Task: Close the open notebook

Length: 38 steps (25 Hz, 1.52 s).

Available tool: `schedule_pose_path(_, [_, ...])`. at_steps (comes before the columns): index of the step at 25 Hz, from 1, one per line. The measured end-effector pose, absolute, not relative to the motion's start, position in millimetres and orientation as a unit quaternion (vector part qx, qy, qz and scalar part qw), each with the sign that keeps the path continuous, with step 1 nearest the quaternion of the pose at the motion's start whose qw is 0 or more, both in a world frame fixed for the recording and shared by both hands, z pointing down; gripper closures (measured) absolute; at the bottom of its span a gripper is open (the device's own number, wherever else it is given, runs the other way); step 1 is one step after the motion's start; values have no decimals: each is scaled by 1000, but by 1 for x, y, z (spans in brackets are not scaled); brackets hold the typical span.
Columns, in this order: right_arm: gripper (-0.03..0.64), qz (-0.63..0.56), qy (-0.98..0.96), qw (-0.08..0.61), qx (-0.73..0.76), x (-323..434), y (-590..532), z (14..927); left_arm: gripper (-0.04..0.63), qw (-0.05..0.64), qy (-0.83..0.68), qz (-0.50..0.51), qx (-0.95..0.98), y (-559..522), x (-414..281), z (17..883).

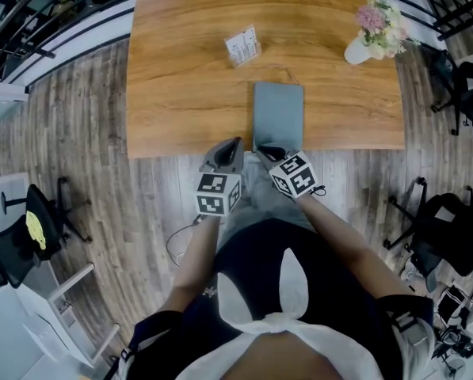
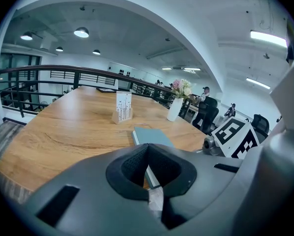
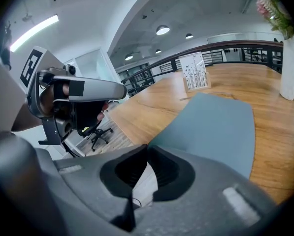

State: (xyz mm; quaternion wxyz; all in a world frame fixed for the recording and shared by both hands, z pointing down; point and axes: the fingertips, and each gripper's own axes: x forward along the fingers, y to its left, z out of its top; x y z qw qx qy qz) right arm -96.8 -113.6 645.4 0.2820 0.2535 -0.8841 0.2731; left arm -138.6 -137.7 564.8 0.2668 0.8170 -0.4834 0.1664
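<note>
A grey-blue notebook lies closed and flat on the wooden table, its near end at the table's front edge. My right gripper hovers at the notebook's near left corner with its jaws together and nothing between them. In the right gripper view the cover fills the space just ahead of the gripper. My left gripper sits just left of the notebook at the table edge, also shut and empty. From the left gripper view the notebook lies a little ahead of the gripper.
A small white card stand is beyond the notebook. A white vase of flowers stands at the far right of the table. Office chairs stand on the floor at the left and right.
</note>
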Motion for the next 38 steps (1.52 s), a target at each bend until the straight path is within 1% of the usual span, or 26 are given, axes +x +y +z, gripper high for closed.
schedule_pose_path(11, [586, 252, -878, 323, 249, -104, -116, 656, 578, 270, -480, 169, 817, -145, -141, 569])
schedule_pose_path(19, [571, 240, -881, 329, 241, -107, -113, 657, 578, 273, -480, 169, 816, -145, -141, 572])
schedule_pose_path(24, [546, 240, -883, 328, 233, -108, -111, 656, 578, 273, -480, 170, 816, -146, -140, 571])
schedule_pose_path(31, [480, 247, -890, 309, 227, -111, -108, 645, 578, 272, -479, 167, 818, -142, -138, 569])
schedule_pose_path(38, [480, 207, -902, 271, 266, -101, -130, 609, 578, 262, -482, 158, 821, -145, -138, 560])
